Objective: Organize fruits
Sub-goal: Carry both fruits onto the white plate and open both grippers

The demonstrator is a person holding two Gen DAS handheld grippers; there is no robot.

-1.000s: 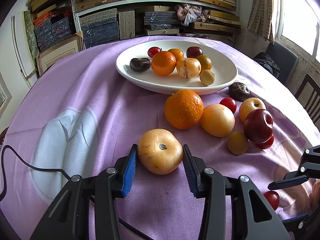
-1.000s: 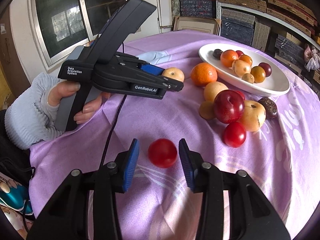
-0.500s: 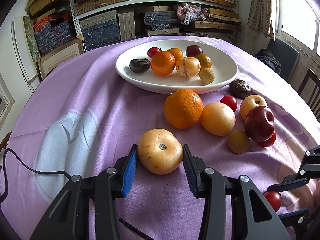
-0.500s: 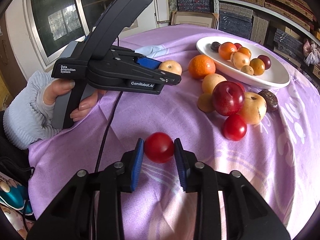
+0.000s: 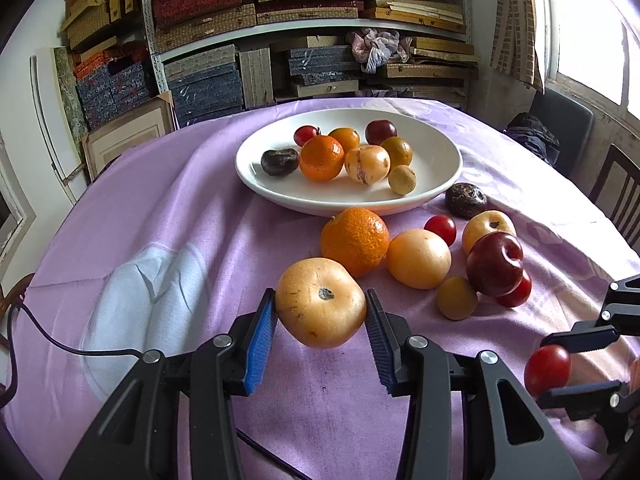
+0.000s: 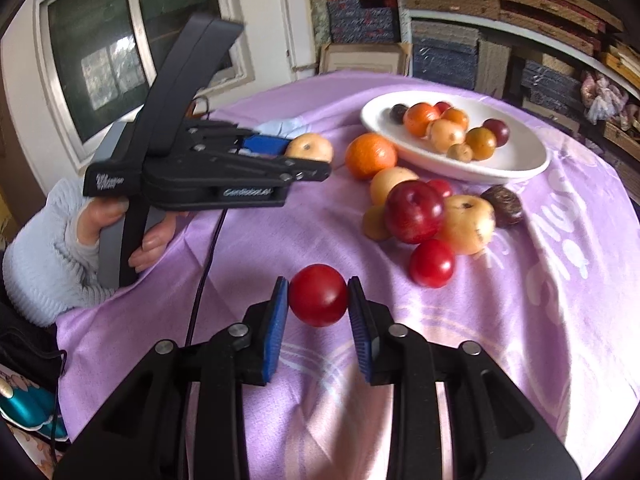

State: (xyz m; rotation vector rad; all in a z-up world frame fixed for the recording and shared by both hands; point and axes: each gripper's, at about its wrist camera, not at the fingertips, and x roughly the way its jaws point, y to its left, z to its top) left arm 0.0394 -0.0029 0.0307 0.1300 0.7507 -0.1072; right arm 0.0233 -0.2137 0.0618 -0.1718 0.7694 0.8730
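My left gripper [image 5: 320, 314] is shut on a large yellow-orange fruit [image 5: 320, 302], held just above the purple cloth. My right gripper [image 6: 318, 300] is shut on a small red plum [image 6: 318, 295], also lifted off the cloth. From the left wrist view the right gripper with its red plum [image 5: 547, 365] shows at the right edge. In the right wrist view the left gripper [image 6: 308, 160] with its yellow fruit [image 6: 310, 147] is at the left, held by a hand in a pale blue sleeve [image 6: 44, 248]. A white bowl [image 5: 436, 160] with several fruits stands beyond.
Loose fruits lie between me and the bowl: an orange [image 5: 354, 240], a pale orange fruit [image 5: 418, 258], a dark red plum [image 5: 494, 264], a yellow apple [image 6: 466, 222], a small red plum [image 6: 432, 264] and a dark brown fruit [image 5: 466, 200]. A black cable [image 5: 60, 344] trails on the left. Shelves stand behind the table.
The right gripper's jaws closed on the red plum and raised it off the cloth. The left gripper lifted the yellow fruit slightly and kept its hold.
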